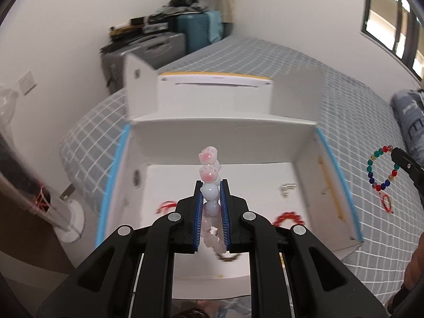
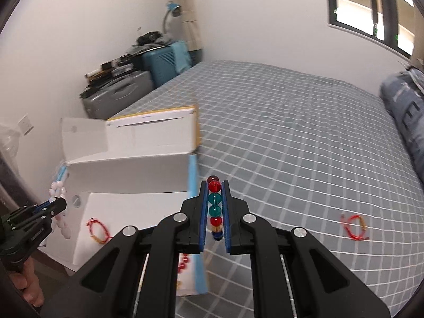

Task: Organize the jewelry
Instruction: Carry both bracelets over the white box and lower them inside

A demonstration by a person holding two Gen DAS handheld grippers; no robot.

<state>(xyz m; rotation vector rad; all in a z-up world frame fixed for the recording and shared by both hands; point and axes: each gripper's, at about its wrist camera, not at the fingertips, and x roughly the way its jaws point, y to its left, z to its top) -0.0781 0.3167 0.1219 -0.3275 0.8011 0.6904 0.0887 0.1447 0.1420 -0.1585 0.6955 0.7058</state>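
My left gripper (image 1: 211,188) is shut on a pale pink bead bracelet (image 1: 209,169) with cat-paw beads and holds it above the open white box (image 1: 304,143). It also shows in the right wrist view (image 2: 54,201) with the pink bracelet (image 2: 57,188). My right gripper (image 2: 214,185) is shut on a multicoloured bead bracelet (image 2: 214,201) above the bed beside the box's right wall (image 2: 194,185); the left wrist view shows that bracelet (image 1: 380,168) hanging from the right gripper (image 1: 397,156). Inside the box lie a red bead bracelet (image 1: 288,218), a red string bracelet (image 1: 165,206) and a small silver piece (image 1: 287,188).
A red string bracelet (image 2: 353,226) lies on the grey checked bed (image 2: 291,132) to the right of the box. The box's lid (image 1: 212,84) stands open at the back. Suitcases (image 2: 119,92) stand by the wall. A folded blue quilt (image 2: 405,106) lies at the right.
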